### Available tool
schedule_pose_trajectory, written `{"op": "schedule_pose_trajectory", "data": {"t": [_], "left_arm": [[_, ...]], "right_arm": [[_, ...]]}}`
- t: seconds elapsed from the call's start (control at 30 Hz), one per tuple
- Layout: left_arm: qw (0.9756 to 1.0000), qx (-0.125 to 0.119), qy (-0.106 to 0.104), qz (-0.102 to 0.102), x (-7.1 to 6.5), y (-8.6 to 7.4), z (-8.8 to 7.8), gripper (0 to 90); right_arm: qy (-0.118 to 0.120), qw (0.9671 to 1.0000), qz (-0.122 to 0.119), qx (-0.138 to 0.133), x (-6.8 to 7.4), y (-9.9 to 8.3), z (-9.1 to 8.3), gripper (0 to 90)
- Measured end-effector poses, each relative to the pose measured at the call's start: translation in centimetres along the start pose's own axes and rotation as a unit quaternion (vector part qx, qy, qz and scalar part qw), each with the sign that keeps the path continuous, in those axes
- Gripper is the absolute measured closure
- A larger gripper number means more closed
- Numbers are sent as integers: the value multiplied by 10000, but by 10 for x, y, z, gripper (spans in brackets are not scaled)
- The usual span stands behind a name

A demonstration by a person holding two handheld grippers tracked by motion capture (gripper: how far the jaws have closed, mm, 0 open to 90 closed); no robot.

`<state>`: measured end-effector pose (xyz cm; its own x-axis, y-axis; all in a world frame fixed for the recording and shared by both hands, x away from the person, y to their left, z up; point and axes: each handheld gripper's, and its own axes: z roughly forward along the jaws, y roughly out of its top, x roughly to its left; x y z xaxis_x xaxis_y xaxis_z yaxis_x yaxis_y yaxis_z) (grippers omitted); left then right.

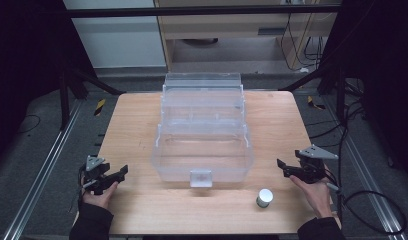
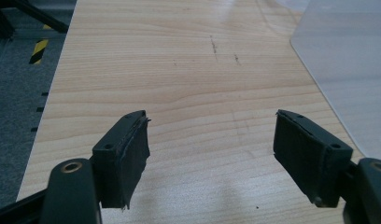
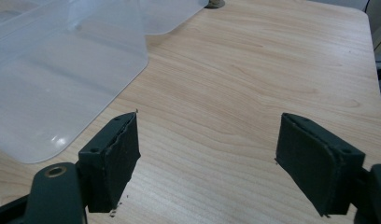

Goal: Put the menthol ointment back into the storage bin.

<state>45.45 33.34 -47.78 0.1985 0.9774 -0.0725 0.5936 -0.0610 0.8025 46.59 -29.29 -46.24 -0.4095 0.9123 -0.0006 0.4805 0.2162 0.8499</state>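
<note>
Clear plastic forms the tiered organiser box (image 1: 202, 131) standing in the middle of the pale wooden counter (image 1: 132, 120), its stepped trays fanned upward toward the far edge. A small white cylinder (image 1: 264, 198) stands upright near the counter's front edge, just beyond the box's front right corner and apart from it. The left claw (image 1: 121, 173) sits at the front left, released, jaws spread wide over bare wood. The right claw (image 1: 283, 167) sits at the front right, likewise spread and gripping nothing, near the cylinder but apart from it.
</note>
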Motion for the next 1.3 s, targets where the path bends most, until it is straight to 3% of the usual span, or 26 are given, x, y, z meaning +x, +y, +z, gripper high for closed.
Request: {"op": "schedule_pose_trajectory", "data": {"t": [0.3, 0.5, 0.53, 0.6, 0.7, 0.8, 0.83, 0.87, 0.97, 1.0, 1.1, 1.17, 1.2, 1.27, 1.3], "left_arm": [[9999, 40, -99, 32, -3, -1, 0, 275], [9999, 85, -103, 59, -5, -1, 0, 268], [9999, 105, -112, 64, -5, -1, 0, 268], [9998, 119, -113, 56, -4, -1, 1, 268], [9998, 151, -112, 66, -4, -1, 2, 270], [9997, 173, -93, 113, -5, -2, 2, 271], [9997, 173, -93, 113, -5, -2, 2, 271], [9997, 169, -104, 121, -5, -1, 2, 271], [9997, 169, -110, 132, -6, -1, 2, 271], [9997, 174, -109, 140, -6, -1, 2, 272], [9996, 191, -116, 152, -6, -1, 2, 273], [9996, 209, -135, 163, -6, -1, 3, 274], [9995, 220, -137, 172, -6, -2, 3, 275], [9995, 233, -140, 180, -7, -2, 3, 275], [9995, 233, -140, 180, -7, -2, 3, 275]], "right_arm": [[145, 9999, -2, 1, 2, 10, -10, 226], [385, 9985, -382, 5, 11, 29, -20, 254], [450, 9970, -616, 120, 16, 38, -22, 257], [462, 9964, -693, 142, 17, 41, -23, 260], [618, 9931, -937, 329, 22, 56, -27, 262], [665, 9878, -1292, 558, 26, 69, -30, 259], [665, 9878, -1292, 558, 26, 69, -30, 259], [744, 9842, -1443, 705, 28, 77, -32, 257], [827, 9813, -1523, 832, 32, 82, -33, 251], [925, 9766, -1668, 991, 37, 86, -34, 247], [1007, 9710, -1833, 1157, 43, 90, -35, 245], [1047, 9697, -1859, 1194, 45, 91, -35, 244], [1139, 9649, -1982, 1292, 50, 94, -36, 241], [1210, 9605, -2081, 1394, 53, 96, -37, 236], [1210, 9605, -2081, 1394, 53, 96, -37, 236]]}}
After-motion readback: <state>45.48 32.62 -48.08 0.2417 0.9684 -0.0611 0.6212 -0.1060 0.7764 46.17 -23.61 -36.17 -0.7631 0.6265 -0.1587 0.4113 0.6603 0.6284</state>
